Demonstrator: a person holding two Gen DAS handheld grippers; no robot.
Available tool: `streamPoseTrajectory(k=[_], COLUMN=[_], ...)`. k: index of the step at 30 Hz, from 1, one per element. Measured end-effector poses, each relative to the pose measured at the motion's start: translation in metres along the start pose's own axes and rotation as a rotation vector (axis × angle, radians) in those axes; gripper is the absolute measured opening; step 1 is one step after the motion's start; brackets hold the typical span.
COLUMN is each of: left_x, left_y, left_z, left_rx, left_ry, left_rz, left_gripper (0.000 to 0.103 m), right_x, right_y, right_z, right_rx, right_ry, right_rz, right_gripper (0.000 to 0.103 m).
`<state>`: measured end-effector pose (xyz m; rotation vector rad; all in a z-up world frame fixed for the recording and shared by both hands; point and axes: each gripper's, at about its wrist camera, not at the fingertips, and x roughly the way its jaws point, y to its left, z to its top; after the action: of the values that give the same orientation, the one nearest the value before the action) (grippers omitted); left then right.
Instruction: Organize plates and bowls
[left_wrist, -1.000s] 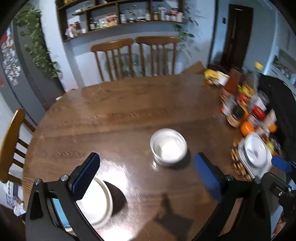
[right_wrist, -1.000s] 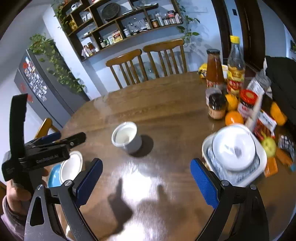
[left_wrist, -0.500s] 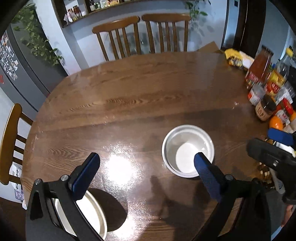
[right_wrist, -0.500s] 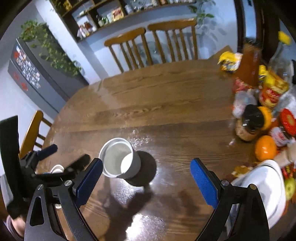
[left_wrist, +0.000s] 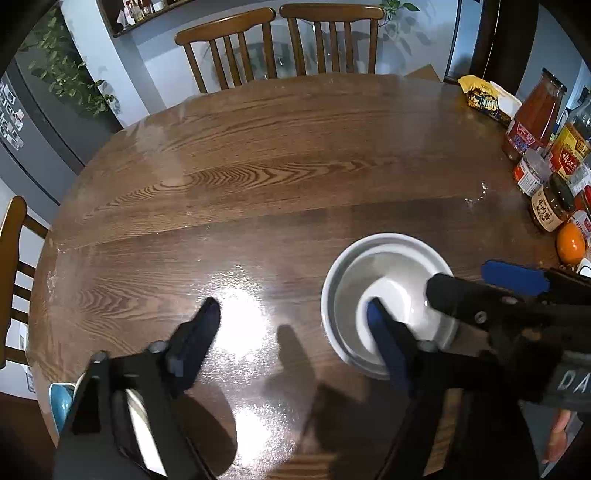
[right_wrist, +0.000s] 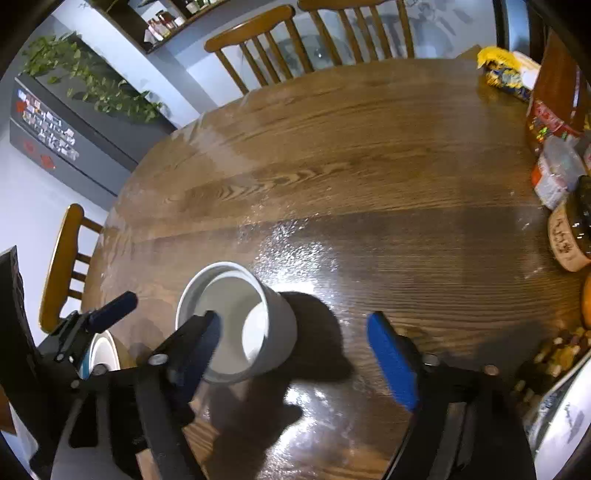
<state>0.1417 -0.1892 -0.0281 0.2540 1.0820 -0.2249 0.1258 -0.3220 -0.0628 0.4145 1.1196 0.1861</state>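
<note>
A white bowl (left_wrist: 388, 295) stands on the round wooden table (left_wrist: 258, 166); it also shows in the right wrist view (right_wrist: 258, 332). My left gripper (left_wrist: 295, 339) is open, its right finger over the bowl's inside. My right gripper (right_wrist: 299, 350) is open, its left finger inside the bowl's rim and its right finger outside the bowl's right wall. The right gripper shows in the left wrist view (left_wrist: 480, 288) at the bowl's right edge. A white plate on a blue dish (right_wrist: 101, 354) lies at the table's near left edge.
Jars, sauce bottles (left_wrist: 535, 114) and an orange (left_wrist: 570, 245) crowd the table's right side. A white bowl in a tray (right_wrist: 561, 417) sits at the near right. Wooden chairs (left_wrist: 280, 44) stand behind and left of the table.
Both grippers have moved down and closer to the white bowl. The right gripper's left finger now reaches inside its rim, and the left gripper's right finger is over it.
</note>
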Motion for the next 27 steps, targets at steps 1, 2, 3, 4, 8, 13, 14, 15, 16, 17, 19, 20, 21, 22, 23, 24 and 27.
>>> streamPoseTrajectory(k=[1,2,3,4,8,13,14,15,16,17,19,20,21,22,23,24,27], left_x=[0.002,0.003,0.005,0.006,0.011,0.013,0.014,0.014,0.014,0.013,0.013,0.013,0.013,0.012,0.013,0.013,0.013], left_y=[-0.001,-0.001,-0.002,-0.003,-0.006,-0.008,-0.009,-0.009,-0.01,-0.011,-0.014,-0.015,-0.015,-0.016,-0.016,-0.015,-0.015], left_z=[0.0,-0.001,-0.001,-0.001,-0.003,-0.005,-0.005,-0.006,-0.006,-0.006,-0.006,-0.006,-0.006,-0.006,-0.006,-0.007,-0.006], left_rx=[-0.002,-0.004,-0.005,-0.003,0.0,0.0,0.001,0.003,0.004,0.007,0.012,0.012,0.015,0.016,0.015,0.011,0.005], left_ry=[0.006,0.011,0.018,0.022,0.033,0.036,0.035,0.034,0.034,0.033,0.032,0.032,0.034,0.031,0.027,0.026,0.022], left_rz=[-0.007,-0.014,-0.026,-0.032,-0.046,-0.06,-0.058,-0.061,-0.067,-0.073,-0.084,-0.094,-0.101,-0.098,-0.098,-0.102,-0.108], left_gripper=[0.068,0.062,0.057,0.054,0.045,0.039,0.038,0.036,0.034,0.031,0.026,0.021,0.019,0.019,0.019,0.018,0.018], right_x=[0.005,0.007,0.008,0.01,0.016,0.018,0.019,0.02,0.02,0.02,0.022,0.022,0.022,0.022,0.021,0.021,0.021], right_y=[0.002,0.003,0.005,0.005,0.007,0.009,0.009,0.009,0.008,0.007,0.007,0.006,0.006,0.006,0.005,0.003,0.001], right_z=[0.0,0.0,0.001,0.0,-0.001,-0.002,-0.003,-0.003,-0.003,-0.003,-0.004,-0.004,-0.005,-0.005,-0.006,-0.006,-0.008], right_rx=[-0.002,-0.003,-0.005,-0.006,-0.009,0.001,0.004,0.007,0.01,0.011,0.016,0.016,0.016,0.021,0.024,0.03,0.047], right_ry=[0.011,0.017,0.022,0.027,0.042,0.05,0.05,0.051,0.051,0.051,0.054,0.052,0.047,0.043,0.039,0.036,0.022], right_rz=[0.004,0.005,0.009,0.021,0.026,0.042,0.043,0.044,0.044,0.047,0.053,0.049,0.048,0.049,0.049,0.054,0.067], right_gripper=[0.077,0.076,0.071,0.068,0.059,0.043,0.041,0.04,0.039,0.037,0.031,0.03,0.03,0.029,0.027,0.026,0.025])
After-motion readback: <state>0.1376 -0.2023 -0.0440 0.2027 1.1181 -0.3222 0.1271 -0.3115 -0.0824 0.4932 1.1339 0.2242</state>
